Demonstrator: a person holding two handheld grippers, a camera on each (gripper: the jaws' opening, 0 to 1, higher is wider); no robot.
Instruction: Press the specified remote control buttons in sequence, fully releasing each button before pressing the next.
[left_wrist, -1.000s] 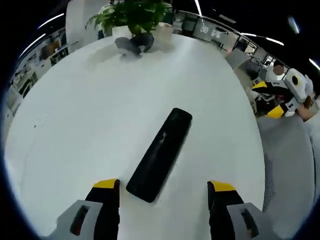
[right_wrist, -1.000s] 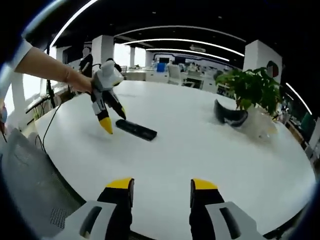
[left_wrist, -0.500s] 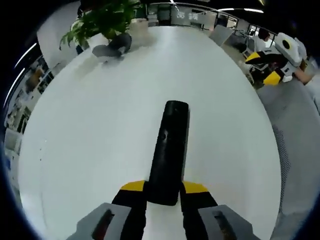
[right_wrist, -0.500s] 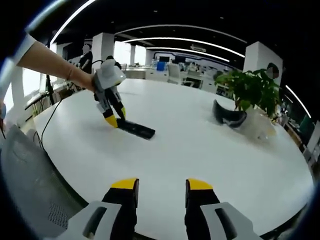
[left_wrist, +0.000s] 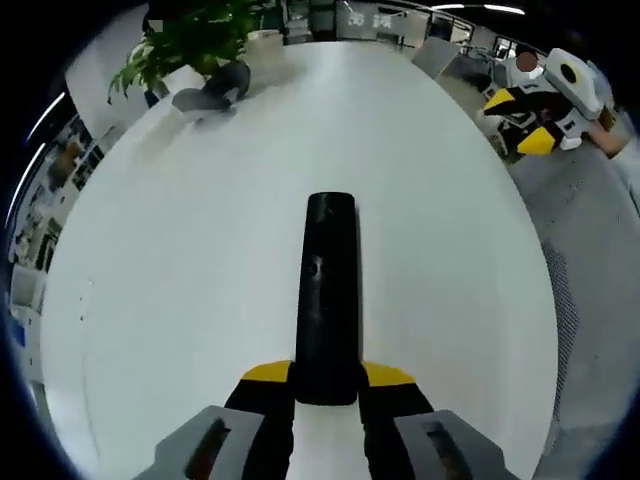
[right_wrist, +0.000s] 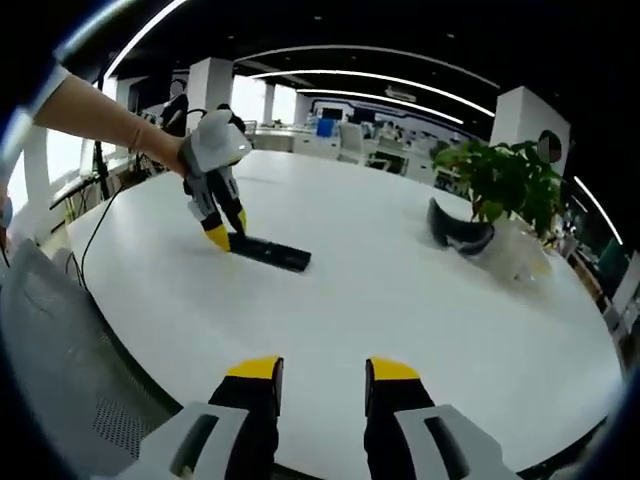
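While the remote (left_wrist: 328, 290) is lying flat on the white surface (left_wrist: 180, 280), my left fingers (left_wrist: 255, 385) are clamping its near end; rigid, light, probably slick. Right gripper (right_wrist: 320, 375) is hovering slightly parted, holding nothing.

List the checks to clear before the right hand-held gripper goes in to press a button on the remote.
1. Remote held: ok, the left hand-held gripper is shut on its near end.
2. Remote flat on the white table: ok in the right gripper view, where it lies at.
3. Right hand-held gripper free: ok, jaws apart, nothing between them.
4. Path to the remote: ok, bare tabletop between.
5. Target button identified: cannot tell, the buttons are too dark to make out.
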